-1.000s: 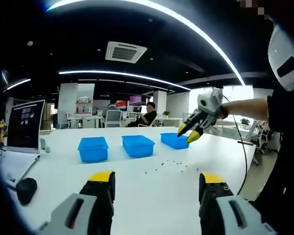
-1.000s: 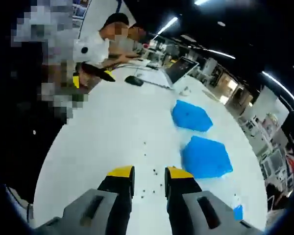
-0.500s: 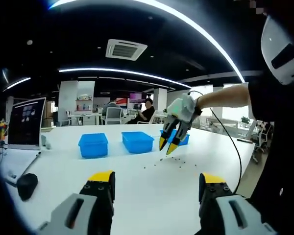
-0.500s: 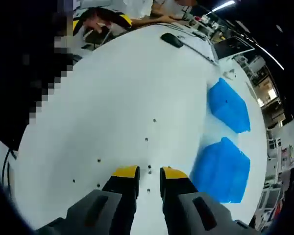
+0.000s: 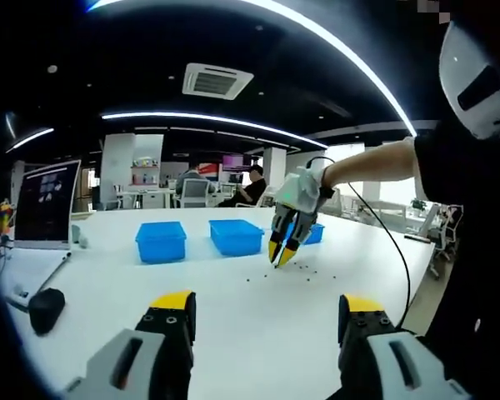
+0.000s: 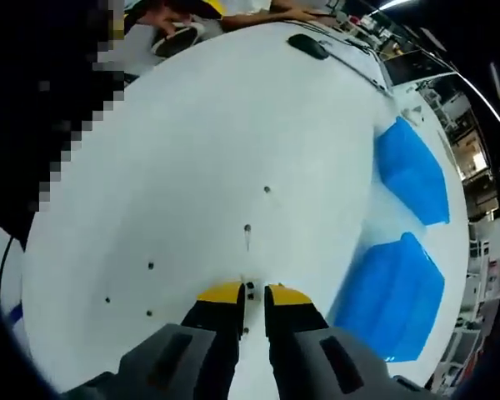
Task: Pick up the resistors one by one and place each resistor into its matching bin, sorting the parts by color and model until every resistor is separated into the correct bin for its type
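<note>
Small dark resistors (image 6: 247,227) lie scattered on the white table (image 6: 167,150); in the left gripper view the same scatter of resistors (image 5: 304,272) sits past the table's middle. My right gripper (image 6: 253,293) points down at the table with its jaws drawn narrow around one resistor (image 6: 249,287), a small gap still showing. The right gripper (image 5: 281,255) also appears in the left gripper view, held by a bare arm. My left gripper (image 5: 267,305) hovers open and holds nothing. Three blue bins (image 5: 161,240) (image 5: 237,236) (image 5: 314,233) stand in a row behind the scatter.
A laptop (image 5: 46,204) and a black mouse (image 5: 44,305) sit at the table's left end. Two blue bins (image 6: 412,171) (image 6: 392,296) lie to the right of my right gripper. A person's dark clothing (image 5: 475,275) fills the right side. People sit at desks far behind.
The right gripper has come down from above the bins to the resistor scatter. Its jaws have narrowed step by step around one resistor. The left gripper has stayed open and nearly still.
</note>
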The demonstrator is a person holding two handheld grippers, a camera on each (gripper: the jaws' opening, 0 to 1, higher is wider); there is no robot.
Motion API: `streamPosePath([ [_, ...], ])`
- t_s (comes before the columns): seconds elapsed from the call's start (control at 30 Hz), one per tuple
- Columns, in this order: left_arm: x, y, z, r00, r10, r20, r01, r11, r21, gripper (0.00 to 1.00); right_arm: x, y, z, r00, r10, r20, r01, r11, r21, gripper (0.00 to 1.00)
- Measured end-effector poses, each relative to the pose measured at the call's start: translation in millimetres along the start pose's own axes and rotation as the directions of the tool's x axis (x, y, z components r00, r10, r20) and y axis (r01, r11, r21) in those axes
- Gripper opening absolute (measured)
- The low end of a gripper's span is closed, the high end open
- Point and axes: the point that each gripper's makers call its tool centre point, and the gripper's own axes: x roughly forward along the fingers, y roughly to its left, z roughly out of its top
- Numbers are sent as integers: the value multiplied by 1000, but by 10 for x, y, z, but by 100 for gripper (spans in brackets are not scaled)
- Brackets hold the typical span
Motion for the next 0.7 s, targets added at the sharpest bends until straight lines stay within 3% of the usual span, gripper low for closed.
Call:
streamPosePath([
  [0.4,30,-15,12,1000,-12,8,12,1000,-2,71,18,21,-11,999,36,-2,-36,999,25,6],
  [0.7,36,-26,22,1000,-12,7,12,1000,0,70,-70,0,2,1000,2,17,-2,1000,17,6],
])
